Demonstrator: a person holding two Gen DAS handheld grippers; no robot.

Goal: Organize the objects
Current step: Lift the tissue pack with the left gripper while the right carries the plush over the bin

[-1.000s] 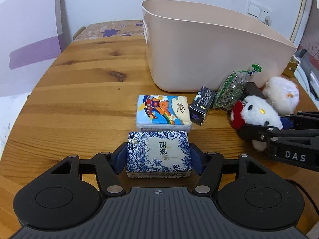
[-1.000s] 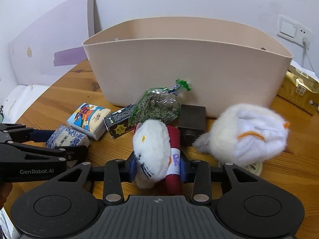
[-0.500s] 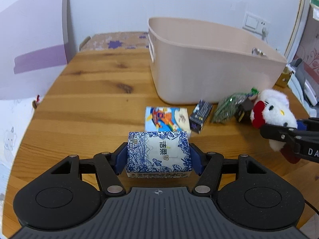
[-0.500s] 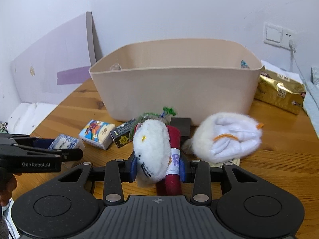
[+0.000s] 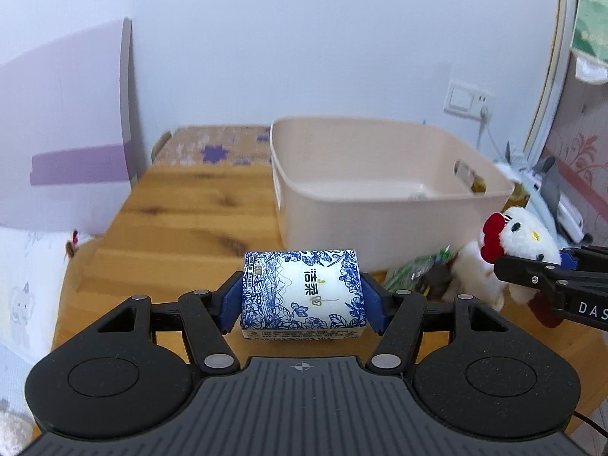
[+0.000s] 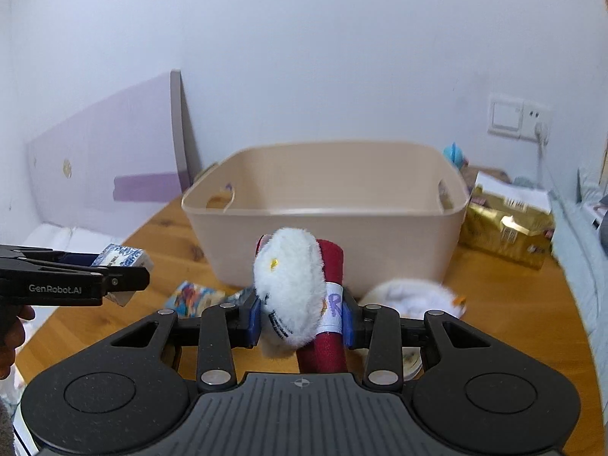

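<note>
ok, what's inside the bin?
The bin looks mostly bare: pale floor with one small unclear thing by the far wall. The near wall hides the front floor strip.

A blue-and-white tissue pack (image 5: 304, 293) sits lifted at lower centre; a white plush (image 6: 290, 285) with red bow likewise; the beige bin (image 6: 323, 224) stands behind, open.

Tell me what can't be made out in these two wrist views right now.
- Beige plastic bin floor: right wrist view, hidden by its near wall.
- White plush toy on the wooden table: right wrist view, blurred, partly behind the right gripper.
- Green packet: left wrist view, mostly hidden behind the left gripper.
</note>
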